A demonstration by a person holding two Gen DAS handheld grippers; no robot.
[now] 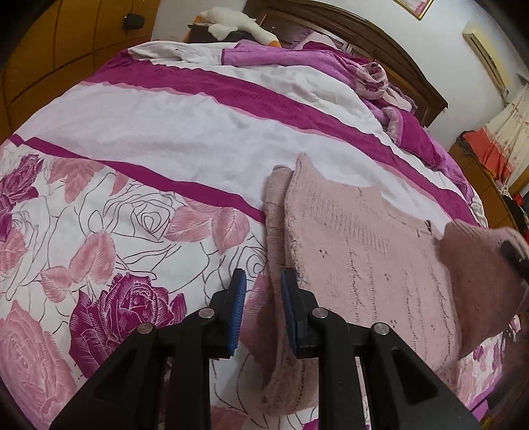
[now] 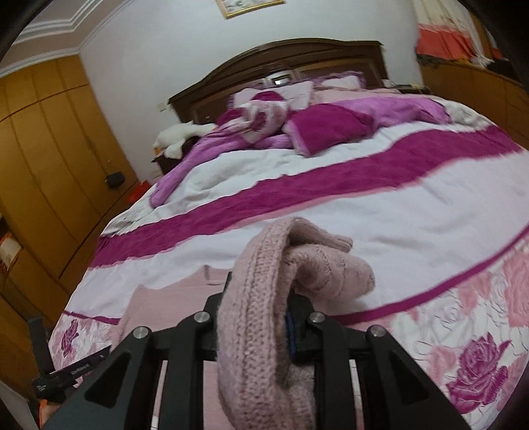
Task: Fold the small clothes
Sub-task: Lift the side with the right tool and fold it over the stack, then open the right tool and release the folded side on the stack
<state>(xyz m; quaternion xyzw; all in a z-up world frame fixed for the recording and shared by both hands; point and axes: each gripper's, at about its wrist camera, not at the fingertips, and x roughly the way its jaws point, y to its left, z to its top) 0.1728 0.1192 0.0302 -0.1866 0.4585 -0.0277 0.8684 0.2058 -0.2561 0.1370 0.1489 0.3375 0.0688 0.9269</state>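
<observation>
A small pale pink knitted sweater (image 1: 357,251) lies on the flowered bedspread (image 1: 139,139). Its left edge and a folded sleeve run down between the blue pads of my left gripper (image 1: 263,281). The left jaws stand a little apart and are not clamped; fabric lies between them. My right gripper (image 2: 258,297) is shut on a bunched part of the sweater (image 2: 264,291), which drapes over the fingers and hides the pads. That lifted part shows at the right of the left wrist view (image 1: 482,264).
Crumpled purple blankets and pillows (image 2: 330,125) are piled at the headboard (image 2: 281,63). A white plush goose (image 1: 238,21) lies at the bed's far corner. Wooden wardrobes (image 2: 43,158) stand along the left side of the bed.
</observation>
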